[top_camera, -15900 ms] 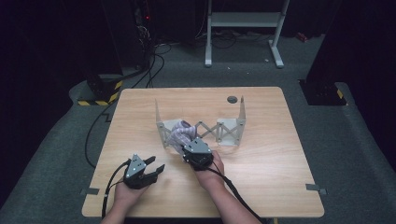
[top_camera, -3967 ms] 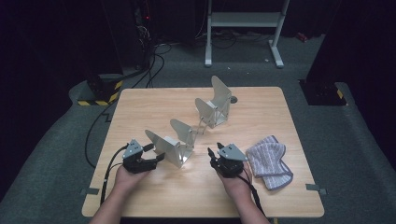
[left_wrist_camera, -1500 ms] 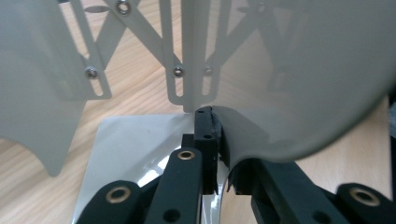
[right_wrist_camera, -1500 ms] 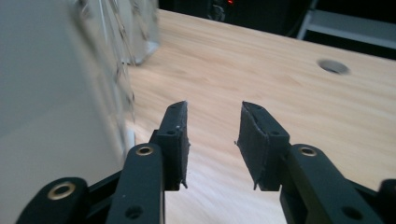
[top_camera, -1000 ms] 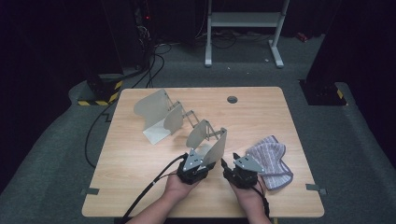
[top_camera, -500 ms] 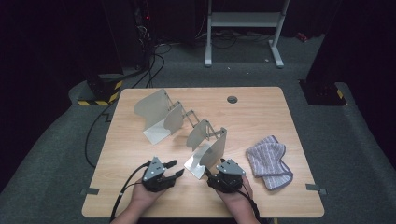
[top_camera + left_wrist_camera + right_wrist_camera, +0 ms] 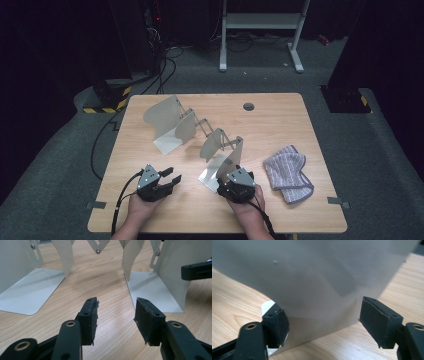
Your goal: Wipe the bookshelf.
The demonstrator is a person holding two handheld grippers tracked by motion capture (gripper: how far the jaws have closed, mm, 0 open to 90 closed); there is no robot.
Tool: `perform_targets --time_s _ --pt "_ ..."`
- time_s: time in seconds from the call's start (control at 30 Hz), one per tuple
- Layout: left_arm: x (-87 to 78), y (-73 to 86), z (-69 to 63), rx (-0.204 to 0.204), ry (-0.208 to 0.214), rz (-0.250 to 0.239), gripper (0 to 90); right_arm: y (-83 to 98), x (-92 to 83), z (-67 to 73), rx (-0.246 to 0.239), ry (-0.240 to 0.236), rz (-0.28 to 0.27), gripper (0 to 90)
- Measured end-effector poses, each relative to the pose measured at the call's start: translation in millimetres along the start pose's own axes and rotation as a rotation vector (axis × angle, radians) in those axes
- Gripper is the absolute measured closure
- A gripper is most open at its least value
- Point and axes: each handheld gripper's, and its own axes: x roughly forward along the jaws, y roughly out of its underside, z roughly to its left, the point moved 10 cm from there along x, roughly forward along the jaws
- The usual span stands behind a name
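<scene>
On the table (image 7: 280,120) an extending rack (image 7: 200,132) of upright plates joined by scissor links runs slantwise from the far left toward the near middle, its 2 end plates each standing on a flat foot. A folded cloth (image 7: 287,172) lies to the right of the rack's near end, apart from it, and a round hole (image 7: 248,106) sits in the tabletop behind the rack near the far edge. The left gripper (image 7: 167,181) rests near the front edge, left of the rack's near foot, and the right gripper (image 7: 226,186) sits right at that near end plate, between foot and cloth.
</scene>
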Motion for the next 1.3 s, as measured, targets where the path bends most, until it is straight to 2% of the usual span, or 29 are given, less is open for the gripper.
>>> perform_targets --time_s 0.1,0.27,0.33,0.4,0.57,0.6,0.67,0.77,0.83,1.07,1.3 --pt "0.2 1.4 1.6 -0.002 -0.006 0.005 52.5 2.3 -4.2 -13.1 0.008 0.028 -0.012 32.6" --pt "-2.4 2.1 6.5 -0.015 -0.014 0.004 52.5 4.7 -6.7 -43.0 0.034 0.086 -0.014 37.4" --pt "-3.2 1.8 9.4 -0.025 -0.019 0.001 52.4 4.2 -6.7 -59.7 0.069 0.122 -0.028 42.9" --pt "-3.5 1.8 11.7 -0.035 -0.020 0.000 52.4 3.2 -6.3 -69.5 0.103 0.134 -0.040 47.4" --pt "-2.6 3.5 12.3 -0.037 -0.022 0.008 52.4 -0.1 4.8 -68.3 0.081 0.106 -0.043 61.6" --pt "-2.6 3.9 11.9 -0.040 -0.021 0.009 52.4 -0.9 7.1 -67.9 0.081 0.097 -0.040 66.7" --pt "-3.2 4.7 12.0 -0.034 -0.020 0.011 52.5 -1.5 9.1 -68.4 0.071 0.103 -0.036 70.6" --pt "-2.9 5.8 12.5 -0.040 -0.020 0.014 52.6 0.0 7.3 -73.4 0.095 0.092 -0.028 82.1" --pt "-2.0 6.5 12.1 -0.044 -0.017 0.016 52.6 0.7 6.6 -73.3 0.107 0.060 -0.032 84.3" --pt "-0.8 6.4 8.0 -0.043 -0.002 0.016 52.8 2.7 2.3 -66.6 0.099 0.015 -0.033 87.0" --pt "-5.2 6.3 15.4 -0.041 -0.036 0.018 53.4 7.4 -4.0 -83.2 0.131 0.068 -0.031 89.8"
